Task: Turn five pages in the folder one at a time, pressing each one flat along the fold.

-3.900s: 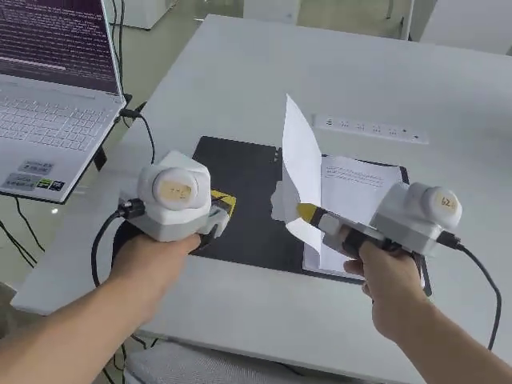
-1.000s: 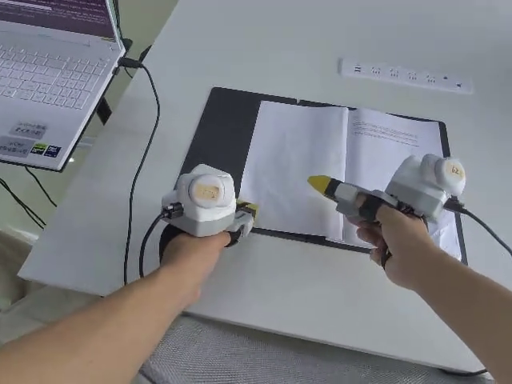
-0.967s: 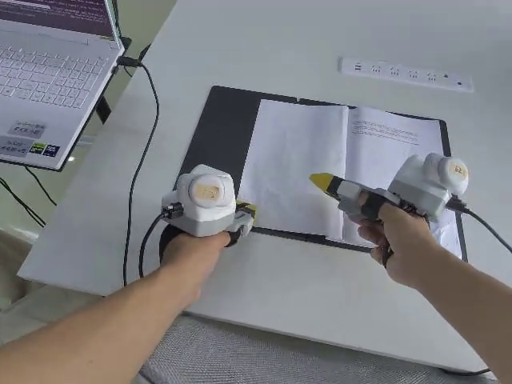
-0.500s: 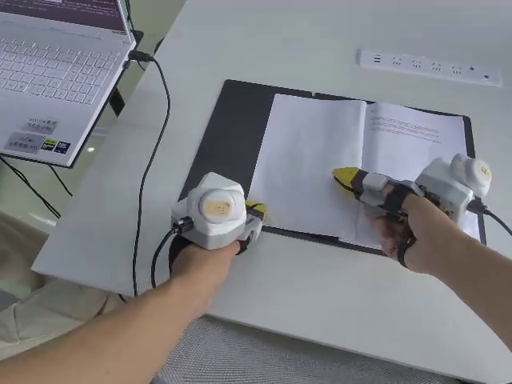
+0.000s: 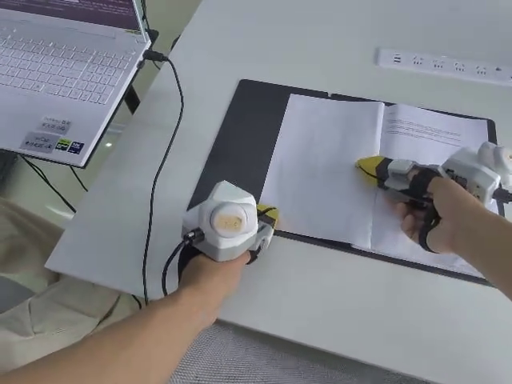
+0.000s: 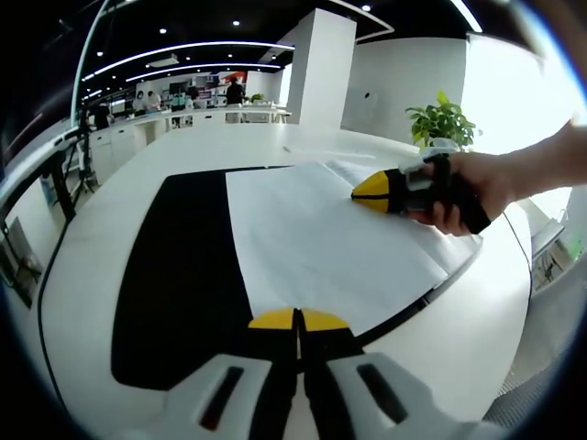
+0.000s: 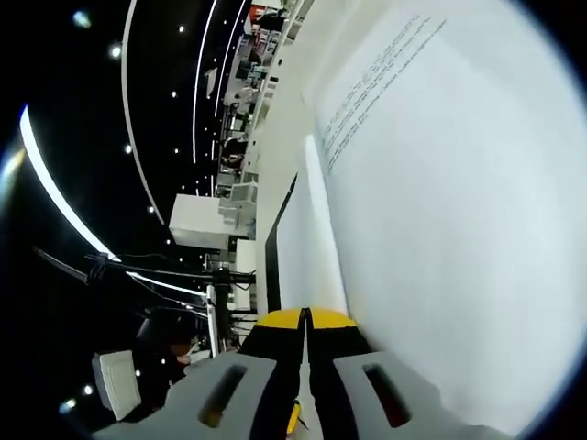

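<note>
The black folder [image 5: 240, 136] lies open on the white table. A blank white page [image 5: 324, 168] lies flat on its left half, and a printed page [image 5: 436, 132] lies on the right. My right gripper [image 5: 366, 166] is shut, with its yellow tip low on the paper just left of the fold. In the right gripper view, the shut jaws [image 7: 304, 318] point along the printed page [image 7: 440, 183]. My left gripper [image 5: 266, 214] is shut and empty at the folder's near edge. In the left gripper view [image 6: 297, 320], it faces the blank page [image 6: 312, 238] and the right gripper [image 6: 371, 186].
An open laptop [image 5: 64, 72] sits at the far left, and its black cable [image 5: 164, 144] runs down past the folder's left side. A white power strip [image 5: 444, 66] lies beyond the folder. The table's near edge [image 5: 320, 320] is close behind both hands.
The page that stood upright at the right gripper now lies flat on the left half. The right gripper's shut tip is down by the fold. The left gripper stays at the near edge.
</note>
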`<state>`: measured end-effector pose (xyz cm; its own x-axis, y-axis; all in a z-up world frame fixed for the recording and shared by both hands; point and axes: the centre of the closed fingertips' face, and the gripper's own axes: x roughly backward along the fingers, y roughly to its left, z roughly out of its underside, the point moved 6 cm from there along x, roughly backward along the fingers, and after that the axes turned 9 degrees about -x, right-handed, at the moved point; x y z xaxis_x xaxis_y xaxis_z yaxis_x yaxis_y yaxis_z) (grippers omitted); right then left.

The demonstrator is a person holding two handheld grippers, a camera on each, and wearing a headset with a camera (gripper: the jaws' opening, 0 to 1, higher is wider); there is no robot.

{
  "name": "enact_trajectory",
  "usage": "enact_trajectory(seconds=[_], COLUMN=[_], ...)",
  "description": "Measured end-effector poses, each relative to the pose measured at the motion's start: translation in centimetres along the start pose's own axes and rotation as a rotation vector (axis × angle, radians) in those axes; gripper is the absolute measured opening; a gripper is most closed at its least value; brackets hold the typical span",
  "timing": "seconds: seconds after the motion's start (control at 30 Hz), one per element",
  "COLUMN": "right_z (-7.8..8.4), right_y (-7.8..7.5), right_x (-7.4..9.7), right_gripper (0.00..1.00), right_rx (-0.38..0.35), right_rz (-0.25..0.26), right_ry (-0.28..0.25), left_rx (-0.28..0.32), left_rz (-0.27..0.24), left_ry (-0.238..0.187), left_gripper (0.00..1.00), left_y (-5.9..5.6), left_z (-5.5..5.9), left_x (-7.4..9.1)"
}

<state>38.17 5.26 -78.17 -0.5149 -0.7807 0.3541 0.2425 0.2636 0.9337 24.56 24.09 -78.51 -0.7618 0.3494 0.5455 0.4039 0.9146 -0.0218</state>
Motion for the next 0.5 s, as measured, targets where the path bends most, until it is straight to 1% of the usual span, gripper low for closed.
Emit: enact_trajectory(seconds=[0.03,0.07,0.1,0.13,0.17,0.23,0.27,0.37,0.47,0.5], right_z=[-0.4,-0.9,-1.1,-2.1,-2.2,-3.1,-3.9,-4.7,-4.9,-5.3], right_y=[0.0,0.2,0.2,0.0,0.0,0.0,-0.3,-0.3,-0.2,-0.2], right_x=[-0.1,-0.3,-0.4,-0.7,-0.8,-1.3,-1.6,-2.1,-2.4,-2.6], right_gripper=[0.0,0.0,0.0,0.0,0.0,0.0,0.0,0.0,0.0,0.0], right_rx=[-0.01,-0.043,-0.046,-0.046,-0.047,-0.08,-0.091,-0.11,-0.141,-0.149], right_rz=[-0.005,-0.019,-0.022,-0.024,-0.026,-0.038,-0.041,-0.035,-0.039,-0.041], right_ry=[-0.01,-0.024,-0.032,-0.041,-0.041,-0.059,-0.066,-0.083,-0.093,-0.099], left_rx=[-0.003,-0.004,-0.004,-0.008,-0.014,-0.016,-0.019,-0.025,-0.031,-0.035], left_rz=[0.001,0.001,0.001,0.0,-0.001,-0.001,-0.001,0.0,0.0,0.0], left_ry=[0.0,-0.001,-0.001,-0.001,-0.001,-0.002,-0.002,-0.005,-0.006,-0.008], left_gripper=[0.0,0.0,0.0,0.0,0.0,0.0,0.0,0.0,0.0,0.0], left_y=[0.0,0.0,0.0,-0.1,-0.1,0.0,-0.1,0.0,0.0,0.0], left_z=[0.0,0.0,0.0,0.0,0.0,0.0,0.0,0.0,0.0,0.0], left_x=[0.0,0.1,0.1,0.1,0.1,0.1,0.1,0.1,0.1,0.1])
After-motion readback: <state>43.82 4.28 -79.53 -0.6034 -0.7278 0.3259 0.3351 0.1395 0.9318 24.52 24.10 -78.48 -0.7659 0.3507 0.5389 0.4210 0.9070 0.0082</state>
